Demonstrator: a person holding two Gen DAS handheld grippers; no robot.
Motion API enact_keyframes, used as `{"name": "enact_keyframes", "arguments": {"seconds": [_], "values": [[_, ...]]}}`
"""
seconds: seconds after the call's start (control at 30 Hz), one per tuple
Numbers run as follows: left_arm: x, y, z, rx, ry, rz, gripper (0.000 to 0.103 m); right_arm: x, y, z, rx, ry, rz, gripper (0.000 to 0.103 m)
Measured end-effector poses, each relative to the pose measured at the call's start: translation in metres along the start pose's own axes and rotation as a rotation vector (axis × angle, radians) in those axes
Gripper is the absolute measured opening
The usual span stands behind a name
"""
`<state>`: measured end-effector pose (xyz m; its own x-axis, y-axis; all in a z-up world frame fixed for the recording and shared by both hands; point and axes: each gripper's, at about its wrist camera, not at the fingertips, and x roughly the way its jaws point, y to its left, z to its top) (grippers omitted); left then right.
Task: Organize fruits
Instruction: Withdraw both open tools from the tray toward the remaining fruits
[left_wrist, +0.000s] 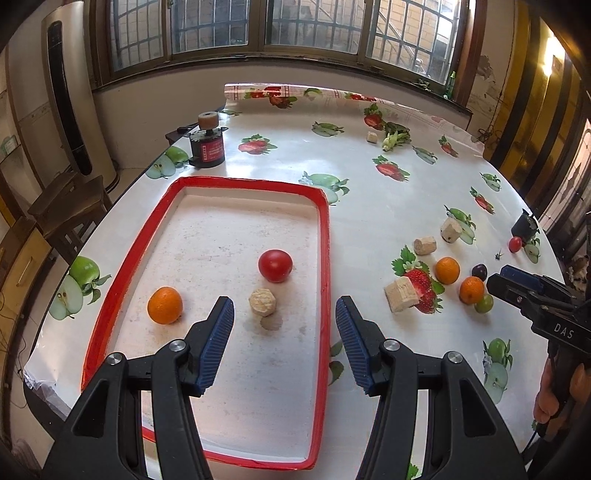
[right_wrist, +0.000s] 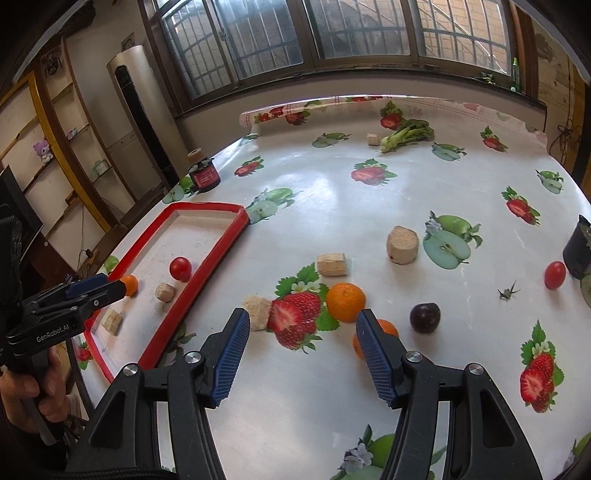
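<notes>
Left hand-held gripper (left_wrist: 284, 314): jaws half apart, nothing between the pads; it hangs over the near half of the tray
Right hand-held gripper (right_wrist: 303, 332): jaws half apart and empty; it hangs over the desk, with one orange partly hidden behind its right finger
Tray (left_wrist: 325, 236): red rim, pale floor; it lies on the left part of the desk
Fruit in tray: orange (left_wrist: 164, 305) near the left rim; tomato (left_wrist: 275, 265) further back, near the middle; the two lie well apart
Block in tray: a pale hexagonal block (left_wrist: 262, 301) just in front of the tomato; the right wrist view shows a second block (right_wrist: 112, 320) at the near corner
Fruit on desk: two oranges (right_wrist: 345, 301) (right_wrist: 388, 328) close together; dark plum (right_wrist: 425, 316) just to their right; green grape (left_wrist: 484, 303) beside the nearer orange; small tomato (right_wrist: 554, 274) far right, next to a dark cup (right_wrist: 578, 247)
Blocks on desk: three pale blocks (right_wrist: 402, 244) (right_wrist: 331, 264) (right_wrist: 258, 312) around the oranges; a small one (right_wrist: 373, 139) at the far side beside a leafy green (right_wrist: 406, 134)
Desk (right_wrist: 332, 192): white cloth printed with strawberries and apples; black jar (right_wrist: 204, 173) behind the tray
</notes>
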<state>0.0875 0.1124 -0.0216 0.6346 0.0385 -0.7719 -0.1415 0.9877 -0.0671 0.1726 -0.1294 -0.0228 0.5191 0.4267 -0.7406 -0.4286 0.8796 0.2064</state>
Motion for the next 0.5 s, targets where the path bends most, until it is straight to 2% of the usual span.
{"name": "enact_keyframes", "arguments": {"seconds": [0.5], "values": [[0.009,-0.037,-0.003,0.058,0.030,-0.046,0.056,-0.024,-0.049,-0.020,0.077,-0.013,-0.063,0.063]]}}
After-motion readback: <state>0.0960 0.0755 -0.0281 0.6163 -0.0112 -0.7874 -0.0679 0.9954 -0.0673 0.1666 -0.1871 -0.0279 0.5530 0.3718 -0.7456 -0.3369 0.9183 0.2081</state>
